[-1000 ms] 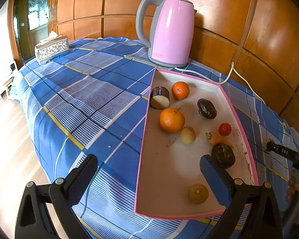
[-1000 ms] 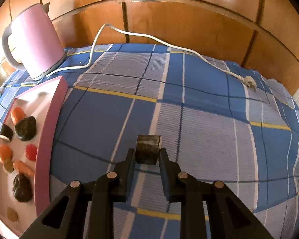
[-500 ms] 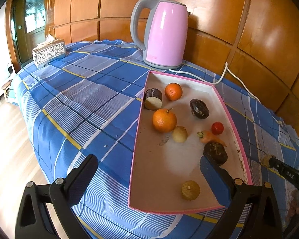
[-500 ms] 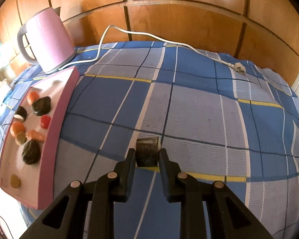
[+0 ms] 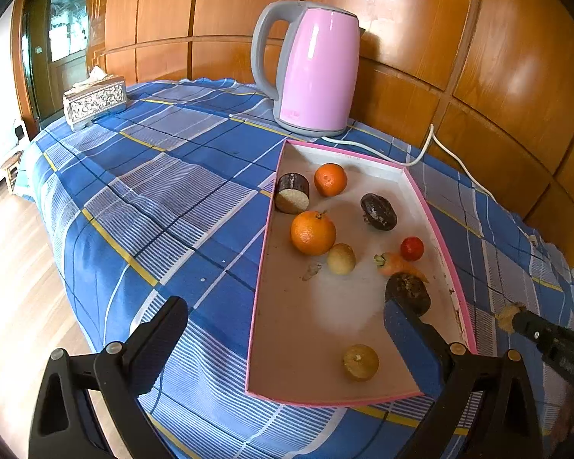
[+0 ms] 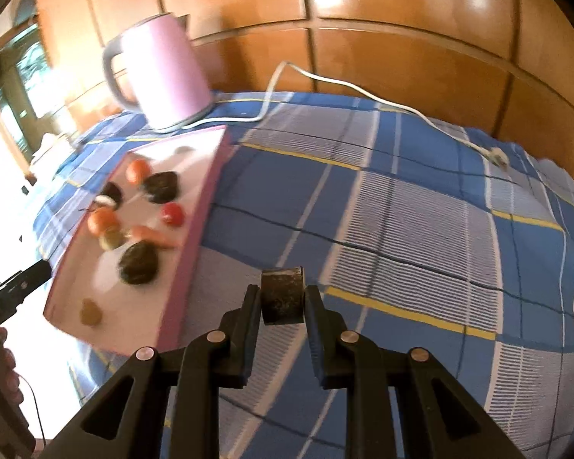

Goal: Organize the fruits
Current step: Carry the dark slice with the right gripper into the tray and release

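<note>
Dark, rough-skinned and cut flat at the ends, a short cylinder of fruit (image 6: 282, 293) sits pinched between the black right-hand tongs (image 6: 283, 306), jaws nearly closed on its sides, held above the blue checked tablecloth (image 6: 421, 229) just beside the shallow pink-rimmed white tray (image 6: 206, 191). The left-hand tongs (image 5: 287, 329) hang wide open and empty over the tray's near corner. Inside the tray lie two oranges (image 5: 313, 231), a similar dark cylinder (image 5: 292, 193) and other small fruit. I'd worry about the grip: only the tips hold the chunk, so a tilt could let it slip onto the cloth, or it could clip the tray wall (image 5: 440, 229) going in and roll.
</note>
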